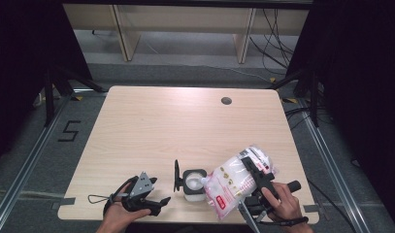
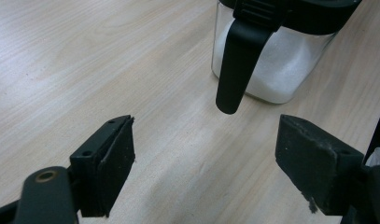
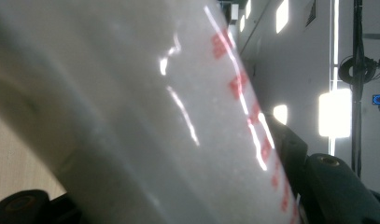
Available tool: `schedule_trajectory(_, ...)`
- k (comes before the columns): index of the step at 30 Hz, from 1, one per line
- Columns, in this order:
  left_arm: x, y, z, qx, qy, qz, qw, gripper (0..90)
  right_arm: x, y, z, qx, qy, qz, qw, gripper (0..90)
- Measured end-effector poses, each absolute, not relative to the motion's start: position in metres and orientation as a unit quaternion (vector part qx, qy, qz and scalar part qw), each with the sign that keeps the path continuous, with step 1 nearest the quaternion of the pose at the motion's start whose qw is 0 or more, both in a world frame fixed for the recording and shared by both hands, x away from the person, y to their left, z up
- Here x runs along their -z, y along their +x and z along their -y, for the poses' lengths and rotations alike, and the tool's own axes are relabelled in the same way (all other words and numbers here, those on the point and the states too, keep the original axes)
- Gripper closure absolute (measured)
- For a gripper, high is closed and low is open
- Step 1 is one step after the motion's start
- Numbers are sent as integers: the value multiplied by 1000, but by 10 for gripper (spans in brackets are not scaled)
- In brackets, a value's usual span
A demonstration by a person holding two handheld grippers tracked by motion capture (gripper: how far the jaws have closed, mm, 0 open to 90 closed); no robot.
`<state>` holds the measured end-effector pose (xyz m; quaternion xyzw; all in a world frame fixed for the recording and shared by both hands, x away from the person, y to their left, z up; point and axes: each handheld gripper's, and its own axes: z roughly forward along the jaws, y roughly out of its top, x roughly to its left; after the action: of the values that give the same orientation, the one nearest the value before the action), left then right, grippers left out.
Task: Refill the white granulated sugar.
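Your right gripper [image 1: 255, 177] pinches the white bag [image 1: 236, 182], tilted so one corner sits over the open jar [image 1: 194, 184] near the table's [image 1: 185, 121] front edge. Your left gripper [image 1: 154, 199] rests just left of the jar, its fingers spread around nothing.

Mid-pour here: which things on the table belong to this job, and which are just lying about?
In the job:
- bag of white granules, gripped by the right gripper and tipped toward the jar
- clear jar, partly filled, its black lid flipped open
- left gripper, open, beside the jar

Lying about:
- nothing else on the table
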<state>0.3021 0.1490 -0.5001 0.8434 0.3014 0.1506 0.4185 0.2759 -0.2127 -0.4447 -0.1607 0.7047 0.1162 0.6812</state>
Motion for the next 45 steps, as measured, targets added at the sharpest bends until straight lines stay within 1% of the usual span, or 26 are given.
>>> schedule_trajectory(1,500,302,-149,-149,842,-303,421,192,447,276,213,-121,-146,-711,677,489)
schedule_trajectory(4,500,302,-148,-148,841,-303,423,192,445,275,213,-114,-159,-705,681,489)
schedule_trajectory(10,500,302,-149,-149,842,-303,421,192,445,275,214,-127,-135,-713,677,489)
schedule_trajectory(11,500,301,-148,-147,841,-303,423,192,442,275,214,-120,-150,-706,682,489)
schedule_trajectory(18,500,302,-149,-151,844,-302,418,192,442,275,214,-121,-150,-704,684,489)
schedule_trajectory(22,500,302,-149,-149,841,-302,423,192,443,275,214,-115,-155,-706,681,489)
schedule_trajectory(24,500,302,-149,-148,841,-303,422,192,445,275,214,-123,-139,-714,676,489)
schedule_trajectory(27,500,301,-149,-148,841,-303,423,192,443,275,214,-115,-156,-706,681,490)
schedule_trajectory(39,500,301,-148,-146,840,-303,425,192,446,274,214,-118,-141,-713,676,490)
schedule_trajectory(43,500,302,-149,-152,843,-302,419,192,445,275,214,-118,-144,-712,677,490)
schedule_trajectory(45,500,301,-148,-147,840,-304,425,192,445,275,214,-117,-145,-712,677,490)
